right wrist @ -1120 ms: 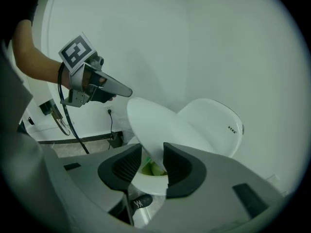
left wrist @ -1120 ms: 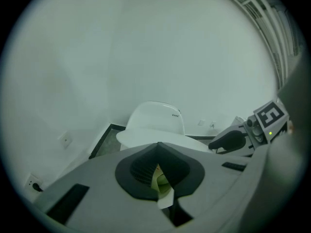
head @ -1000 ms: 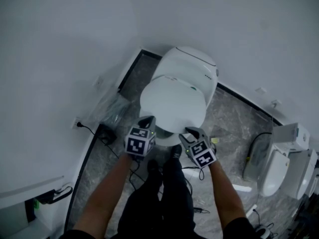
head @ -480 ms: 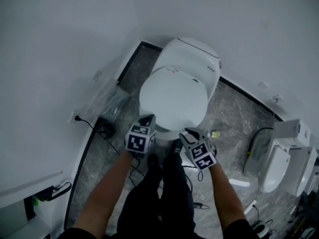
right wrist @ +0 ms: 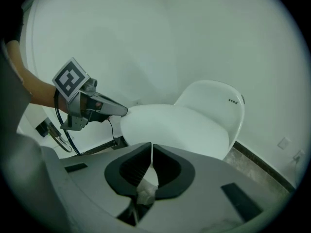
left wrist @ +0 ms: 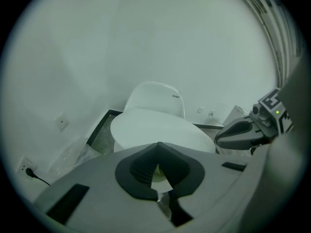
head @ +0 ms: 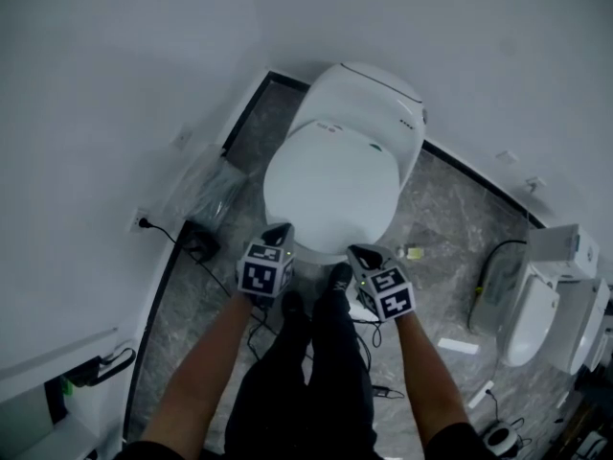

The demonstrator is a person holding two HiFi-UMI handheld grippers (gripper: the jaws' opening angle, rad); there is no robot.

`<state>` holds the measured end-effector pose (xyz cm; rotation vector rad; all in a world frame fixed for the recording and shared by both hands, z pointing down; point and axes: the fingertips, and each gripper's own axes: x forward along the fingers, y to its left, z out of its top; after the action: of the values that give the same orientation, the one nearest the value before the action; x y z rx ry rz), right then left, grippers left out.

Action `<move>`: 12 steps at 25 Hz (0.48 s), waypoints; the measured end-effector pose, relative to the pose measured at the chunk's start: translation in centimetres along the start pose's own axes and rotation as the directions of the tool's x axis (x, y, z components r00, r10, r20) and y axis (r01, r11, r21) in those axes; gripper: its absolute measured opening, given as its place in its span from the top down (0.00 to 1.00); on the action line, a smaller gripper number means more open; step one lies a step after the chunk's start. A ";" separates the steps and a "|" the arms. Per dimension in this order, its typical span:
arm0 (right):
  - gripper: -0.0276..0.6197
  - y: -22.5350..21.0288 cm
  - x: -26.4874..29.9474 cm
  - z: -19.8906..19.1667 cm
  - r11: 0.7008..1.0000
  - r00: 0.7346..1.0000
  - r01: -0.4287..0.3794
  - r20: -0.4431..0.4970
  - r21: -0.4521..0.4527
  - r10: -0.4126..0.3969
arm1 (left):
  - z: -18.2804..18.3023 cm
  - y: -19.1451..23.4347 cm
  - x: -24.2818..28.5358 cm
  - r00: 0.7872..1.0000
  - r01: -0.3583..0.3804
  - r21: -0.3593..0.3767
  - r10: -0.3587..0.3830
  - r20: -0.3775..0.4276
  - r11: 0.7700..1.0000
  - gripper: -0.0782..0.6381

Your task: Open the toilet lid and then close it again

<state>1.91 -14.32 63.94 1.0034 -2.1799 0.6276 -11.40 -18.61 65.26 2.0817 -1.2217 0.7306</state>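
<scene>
The toilet lid [head: 330, 185] lies shut. The left hand-held gripper [head: 278, 230] is clenched and empty at the lid's front edge. The right hand-held gripper [head: 357, 253] has just been closing on nothing beside that edge. Risk: the 2 clenched tips slip off the smooth rim.

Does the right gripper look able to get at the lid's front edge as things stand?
Probably yes: the right gripper sits just short of the front edge of the closed lid, nothing between them. Its jaws have just been closing and meet with nothing held, so they must reopen to grip.
</scene>
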 end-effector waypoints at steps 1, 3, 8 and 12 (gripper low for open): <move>0.93 -0.1 0.4 -0.2 1.000 1.000 0.003 -0.008 0.013 -0.003 | -0.4 0.1 0.2 1.000 -0.003 -0.002 0.003 -0.003 1.000 0.88; 0.93 0.1 1.3 -0.7 0.999 1.000 0.004 -0.023 0.041 -0.003 | -1.3 0.3 0.5 1.000 -0.008 -0.004 0.008 -0.014 1.000 0.88; 0.93 0.6 3.4 -2.1 0.995 0.998 0.008 -0.070 0.102 -0.001 | -3.0 0.7 1.2 0.999 -0.012 -0.007 0.012 -0.035 1.000 0.88; 0.93 0.7 4.7 -4.1 0.983 0.994 0.022 -0.112 0.181 -0.001 | -4.8 0.9 1.8 0.998 -0.013 -0.011 0.012 -0.059 1.000 0.88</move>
<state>0.45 -13.52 70.02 1.0474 -2.0454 0.8698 -12.20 -16.46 69.89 2.0310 -1.2049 0.7832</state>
